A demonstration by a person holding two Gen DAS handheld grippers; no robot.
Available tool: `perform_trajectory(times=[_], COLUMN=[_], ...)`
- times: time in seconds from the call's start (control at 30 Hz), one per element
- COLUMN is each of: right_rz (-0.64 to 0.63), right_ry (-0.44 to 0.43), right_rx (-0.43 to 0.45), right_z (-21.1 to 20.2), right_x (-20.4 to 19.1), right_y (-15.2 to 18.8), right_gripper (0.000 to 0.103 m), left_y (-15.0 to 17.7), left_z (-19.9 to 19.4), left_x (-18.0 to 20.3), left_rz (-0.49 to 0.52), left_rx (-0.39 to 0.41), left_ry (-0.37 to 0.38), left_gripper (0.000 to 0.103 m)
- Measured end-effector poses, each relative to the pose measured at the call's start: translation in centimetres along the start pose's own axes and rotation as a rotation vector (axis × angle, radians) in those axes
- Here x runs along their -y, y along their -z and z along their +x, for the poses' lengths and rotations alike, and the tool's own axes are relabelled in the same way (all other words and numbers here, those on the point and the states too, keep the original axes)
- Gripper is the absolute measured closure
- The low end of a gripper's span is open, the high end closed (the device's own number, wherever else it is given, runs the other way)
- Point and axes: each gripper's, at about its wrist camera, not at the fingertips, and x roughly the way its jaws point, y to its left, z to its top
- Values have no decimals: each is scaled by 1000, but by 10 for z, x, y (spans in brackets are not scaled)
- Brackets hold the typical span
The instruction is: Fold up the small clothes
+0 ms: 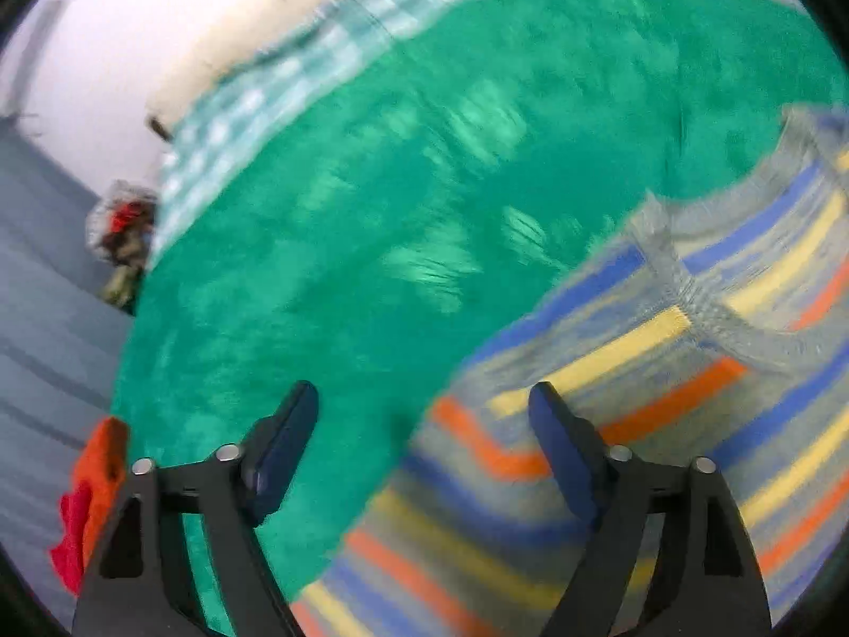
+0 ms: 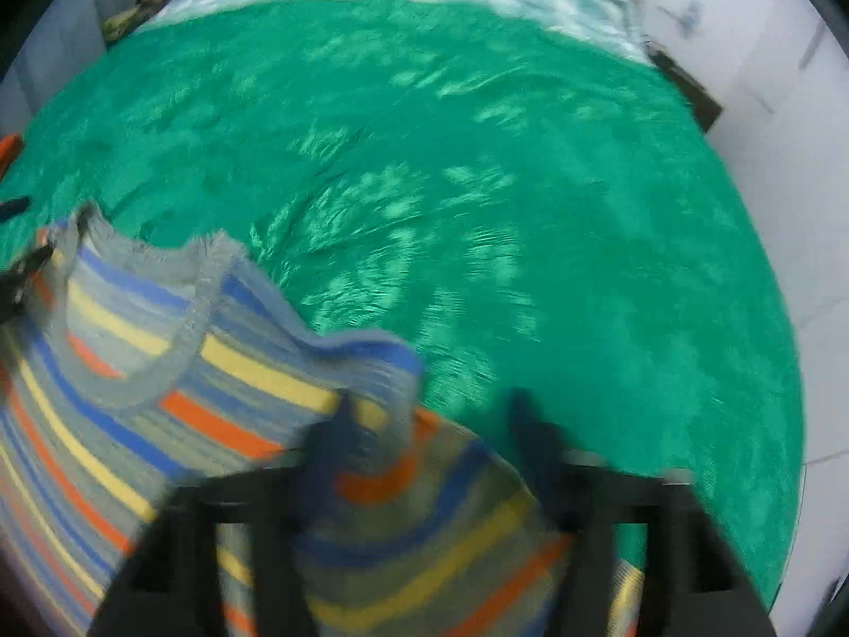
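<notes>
A small striped top [image 1: 610, 371], grey with blue, yellow and orange bands and a grey neckline, lies on a green blanket [image 1: 371, 186]. My left gripper [image 1: 424, 409] is open and empty, its right finger over the top's left edge and its left finger over the blanket. In the right wrist view the same top [image 2: 175, 371] spreads to the lower left, with a sleeve fold lying between the fingers. My right gripper [image 2: 430, 424] is open, its fingers wide apart and blurred. The left gripper [image 2: 21, 276] shows at the left edge there.
A checked teal sheet [image 1: 297, 79] covers the far end of the bed. An orange and red cloth [image 1: 90, 493] hangs at the blanket's near left edge. A bag with red contents [image 1: 122, 223] sits on the floor beside the bed. White walls stand behind.
</notes>
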Motion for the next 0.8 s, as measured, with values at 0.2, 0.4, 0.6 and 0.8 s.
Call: perform_trajectory(times=[0.2, 0.4, 0.6, 0.8], right_rz=[-167, -367, -373, -237], right_ry=[-172, -371, -161, -90], right_rx=[-26, -167, -320, -383], right_z=[-83, -137, -160, -210], right_x=[-24, -112, -138, -96], right_y=[68, 212, 360, 416], right_gripper=[37, 37, 37, 38], left_y=[75, 187, 278, 284], left_z=[-102, -191, -266, -313], left_x=[-4, 97, 150, 136], left_rz=[-108, 10, 152, 102], left_rx=[16, -64, -171, -153], left_ry=[236, 400, 280, 197], left_gripper=[19, 19, 21, 20])
